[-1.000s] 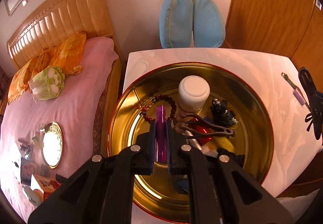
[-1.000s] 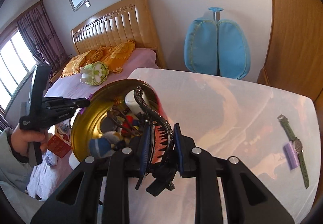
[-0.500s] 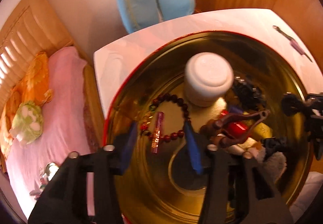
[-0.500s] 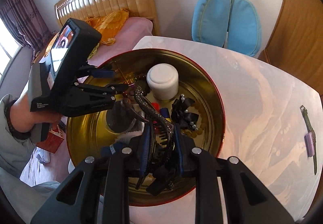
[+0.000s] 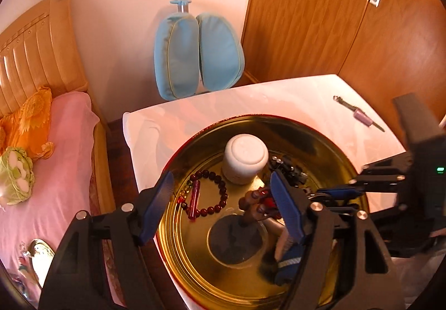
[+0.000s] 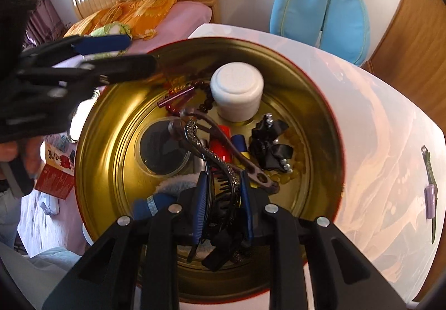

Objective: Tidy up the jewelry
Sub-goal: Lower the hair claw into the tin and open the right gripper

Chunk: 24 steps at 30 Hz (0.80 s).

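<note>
A round gold tin stands on the white table. In it lie a white jar, a dark bead bracelet, a purple tube, a black bow and a brown hair clip. My left gripper is open and empty above the tin's left side. My right gripper is shut on a black rhinestone hair claw over the tin's near edge; it also shows in the left wrist view.
A green-strap watch with a purple piece lies on the table's right side. A blue cushion chair stands behind the table. A bed with pink cover is left, a wooden wardrobe right.
My left gripper opened, dropped the purple tube onto the bracelet and drew back. My right gripper carried the hair claw from beside the tin to over it.
</note>
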{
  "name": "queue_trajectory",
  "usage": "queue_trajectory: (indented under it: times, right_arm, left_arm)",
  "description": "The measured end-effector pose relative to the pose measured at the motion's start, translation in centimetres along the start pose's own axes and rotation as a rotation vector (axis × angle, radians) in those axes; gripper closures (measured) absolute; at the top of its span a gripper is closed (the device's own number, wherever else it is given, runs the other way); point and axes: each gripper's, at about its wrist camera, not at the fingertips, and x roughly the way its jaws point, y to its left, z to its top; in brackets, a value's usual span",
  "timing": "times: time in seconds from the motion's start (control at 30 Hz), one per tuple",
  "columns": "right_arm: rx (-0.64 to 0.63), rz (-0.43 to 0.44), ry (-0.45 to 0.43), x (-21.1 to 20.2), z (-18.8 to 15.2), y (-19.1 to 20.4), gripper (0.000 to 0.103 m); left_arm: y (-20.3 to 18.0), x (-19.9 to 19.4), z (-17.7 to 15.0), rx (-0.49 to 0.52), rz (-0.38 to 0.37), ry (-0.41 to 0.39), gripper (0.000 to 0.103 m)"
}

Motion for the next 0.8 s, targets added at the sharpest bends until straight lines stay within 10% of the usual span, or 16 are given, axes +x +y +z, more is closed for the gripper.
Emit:
queue_trajectory:
  times: [0.2, 0.47, 0.8]
  right_arm:
    - [-0.039, 0.042, -0.058, -0.8, -0.7, 0.5, 0.015]
    - [-0.065, 0.024, -0.171, -4.5, -3.6, -2.9, 0.009]
    - [0.149, -0.025, -0.263, -11.4, -13.1, -19.5, 0.007]
  left_arm:
    - [0.3, -1.6, -1.2, -0.061, 0.023, -0.038, 0.032]
    - [-3.3, -2.1, 0.3, -0.108, 0.037, -0.052, 0.032]
    - [-19.1, 2.5, 3.1, -0.087, -0.053, -0.044, 0.029]
